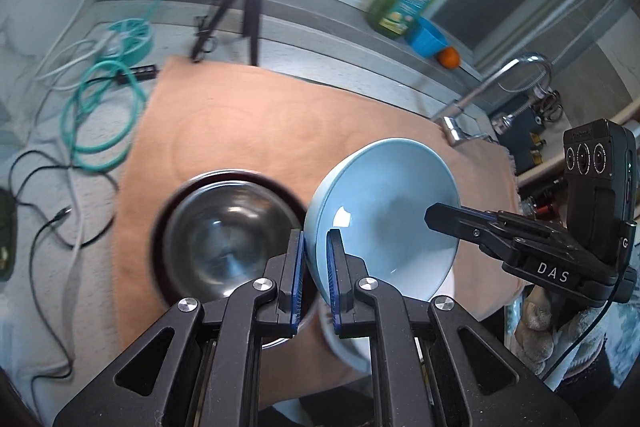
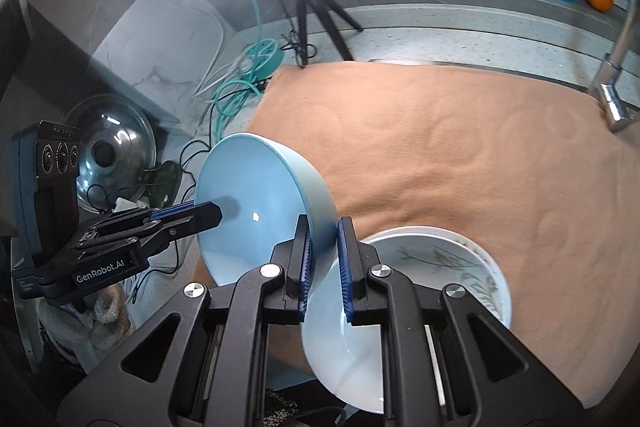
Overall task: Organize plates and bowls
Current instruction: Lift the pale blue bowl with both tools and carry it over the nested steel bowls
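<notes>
Both grippers are clamping the rim of a light blue bowl (image 1: pixel 384 215) at once, holding it tilted above an orange towel (image 1: pixel 256 123): the left gripper (image 1: pixel 316 275) is pinching one side of the rim between its blue pads, while the right gripper (image 2: pixel 323 267) is gripping the opposite side. A steel bowl (image 1: pixel 224 239) is sitting on the towel just beside the blue one, and a white patterned plate (image 2: pixel 452 259) is lying under the right gripper.

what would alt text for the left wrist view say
A tilted light blue bowl is pinched at its rim by both the left gripper and the right gripper, above an orange towel. A steel bowl sits on the towel left of it.
</notes>
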### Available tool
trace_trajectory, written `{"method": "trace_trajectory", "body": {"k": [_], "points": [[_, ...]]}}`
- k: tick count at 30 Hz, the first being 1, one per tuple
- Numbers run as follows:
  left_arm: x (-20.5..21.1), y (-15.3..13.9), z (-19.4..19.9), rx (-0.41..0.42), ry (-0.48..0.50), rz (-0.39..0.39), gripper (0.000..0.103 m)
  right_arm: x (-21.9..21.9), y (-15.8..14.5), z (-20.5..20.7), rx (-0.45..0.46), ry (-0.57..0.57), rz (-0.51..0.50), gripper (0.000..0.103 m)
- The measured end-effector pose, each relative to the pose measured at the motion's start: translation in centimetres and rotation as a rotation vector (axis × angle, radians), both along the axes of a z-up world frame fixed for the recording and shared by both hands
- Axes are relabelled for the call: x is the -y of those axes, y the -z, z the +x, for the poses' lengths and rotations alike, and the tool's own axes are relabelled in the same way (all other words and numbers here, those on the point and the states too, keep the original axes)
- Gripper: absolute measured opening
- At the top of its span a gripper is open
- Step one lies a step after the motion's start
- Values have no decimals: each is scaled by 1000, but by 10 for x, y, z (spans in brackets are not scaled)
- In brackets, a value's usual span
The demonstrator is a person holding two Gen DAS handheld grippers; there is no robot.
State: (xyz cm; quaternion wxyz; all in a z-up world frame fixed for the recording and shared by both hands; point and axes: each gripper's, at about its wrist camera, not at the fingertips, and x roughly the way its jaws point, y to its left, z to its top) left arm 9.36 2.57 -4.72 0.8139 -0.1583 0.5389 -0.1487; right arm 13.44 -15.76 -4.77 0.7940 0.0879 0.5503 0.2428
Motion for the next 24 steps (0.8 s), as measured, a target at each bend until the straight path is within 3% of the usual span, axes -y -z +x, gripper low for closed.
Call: {"method": "trace_trajectory", "body": {"k": [11,24], "points": [[-41,21,-4,-47,-79,46,9,-53,31,15,-70,-42,5,13],[-59,42,-6,-103,-109,60,9,-80,63,22,-134,-84,-47,13]]}}
